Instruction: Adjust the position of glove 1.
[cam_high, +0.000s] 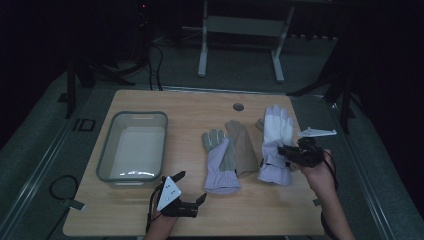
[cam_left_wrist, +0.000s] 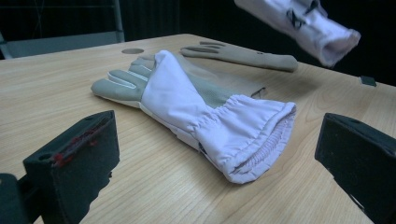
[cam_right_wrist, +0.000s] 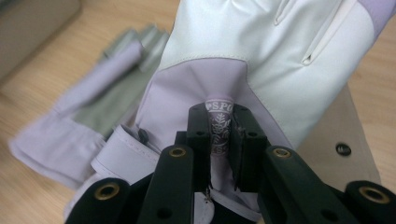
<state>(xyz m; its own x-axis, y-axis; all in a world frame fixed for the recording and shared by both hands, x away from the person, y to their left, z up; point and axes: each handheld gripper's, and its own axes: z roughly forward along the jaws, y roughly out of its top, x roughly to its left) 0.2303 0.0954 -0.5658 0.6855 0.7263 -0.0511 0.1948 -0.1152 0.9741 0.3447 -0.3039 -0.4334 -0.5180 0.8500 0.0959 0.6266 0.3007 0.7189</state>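
Gloves are lying across the right half of a pale wood-grain counter, which is sitting in a dim room with a grey floor and a white metal frame standing beyond its far edge. A grey plastic bin with rounded corners is resting on the counter's left half, well apart from the gloves, and a small round hole is showing near the far edge. The near strip of the counter is lying bare between the two hands. The lavender-and-grey glove is lying flat, its elastic, gathered cuff opening toward the near edge, partly overlapping a tan glove. The right tool is pinching a logo tab at the wrist of the white-and-lavender glove, whose smooth white panel is showing stitched seams; in the left gripper view this glove's cuff is hanging clear above the counter. The left tool is hovering near the front edge with its jaws spread wide, gripping nothing.
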